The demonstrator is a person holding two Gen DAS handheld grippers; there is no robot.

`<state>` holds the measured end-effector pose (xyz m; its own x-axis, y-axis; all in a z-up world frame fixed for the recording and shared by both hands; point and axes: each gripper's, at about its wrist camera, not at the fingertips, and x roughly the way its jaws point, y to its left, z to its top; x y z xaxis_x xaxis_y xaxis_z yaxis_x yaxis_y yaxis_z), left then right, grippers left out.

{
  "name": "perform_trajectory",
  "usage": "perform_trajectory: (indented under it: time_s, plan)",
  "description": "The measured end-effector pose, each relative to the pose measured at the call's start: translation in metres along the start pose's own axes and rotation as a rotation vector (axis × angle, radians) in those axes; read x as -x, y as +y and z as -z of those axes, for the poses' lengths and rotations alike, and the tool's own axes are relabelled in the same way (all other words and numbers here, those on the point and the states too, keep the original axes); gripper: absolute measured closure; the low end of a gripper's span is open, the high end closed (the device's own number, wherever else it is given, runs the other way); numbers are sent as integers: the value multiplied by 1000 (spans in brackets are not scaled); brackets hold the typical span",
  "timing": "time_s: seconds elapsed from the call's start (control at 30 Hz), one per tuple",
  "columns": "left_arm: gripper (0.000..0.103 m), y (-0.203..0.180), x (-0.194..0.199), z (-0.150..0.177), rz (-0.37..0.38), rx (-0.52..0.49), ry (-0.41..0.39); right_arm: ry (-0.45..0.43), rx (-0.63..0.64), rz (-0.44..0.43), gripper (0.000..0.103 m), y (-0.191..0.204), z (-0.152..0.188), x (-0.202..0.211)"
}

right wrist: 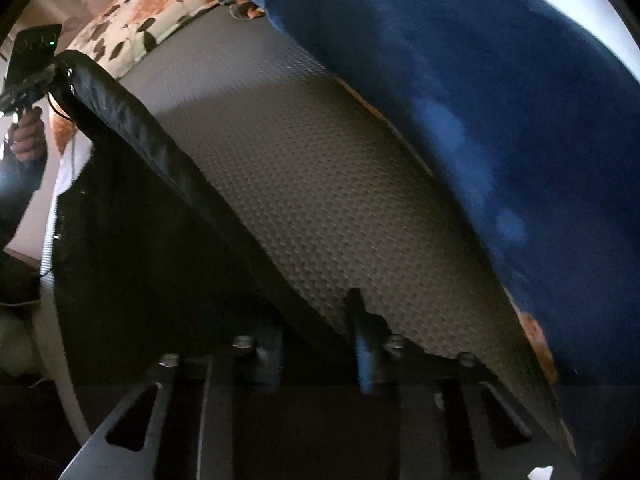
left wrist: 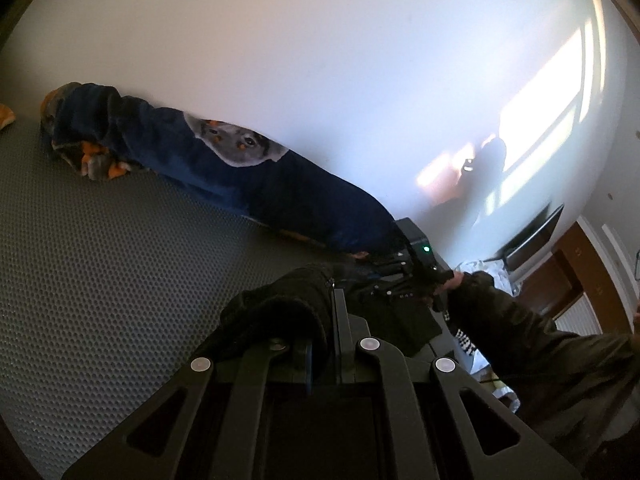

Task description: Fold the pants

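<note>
Dark black pants (left wrist: pixel 276 312) are bunched in my left gripper (left wrist: pixel 320 320), whose jaws are shut on the cloth above the grey dimpled mat (left wrist: pixel 100 280). The same pants stretch as a dark band (right wrist: pixel 132 120) in the right wrist view, running from the other gripper (right wrist: pixel 32 64) down toward my right gripper (right wrist: pixel 320 344). My right gripper's jaws are dark and blurred and I cannot tell how they stand. The right gripper also shows in the left wrist view (left wrist: pixel 412 276), held by a hand.
A navy blue fleece garment with orange and grey print (left wrist: pixel 224 168) lies along the mat's far edge against the white wall; it also fills the right wrist view (right wrist: pixel 500 120). A floral pillow (right wrist: pixel 160 12) lies beyond the mat (right wrist: pixel 320 184).
</note>
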<state>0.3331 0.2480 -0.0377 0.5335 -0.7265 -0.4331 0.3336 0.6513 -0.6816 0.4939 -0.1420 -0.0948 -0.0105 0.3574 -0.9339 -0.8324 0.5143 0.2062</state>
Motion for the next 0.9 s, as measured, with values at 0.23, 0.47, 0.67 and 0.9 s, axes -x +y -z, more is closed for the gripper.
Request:
perform_trajectory:
  time_s: [0.23, 0.47, 0.67, 0.9]
  plan:
    - [96, 5, 5, 4, -50, 21, 4, -105, -63, 177, 94, 26, 24, 36]
    - [96, -6, 26, 24, -85, 20, 39, -197, -123, 318, 94, 88, 61, 80]
    - [95, -28, 54, 52, -101, -15, 91, -232, -194, 317, 95, 149, 104, 98]
    - [90, -39, 77, 102, -175, -58, 201, -198, -258, 231, 95, 201, 150, 74]
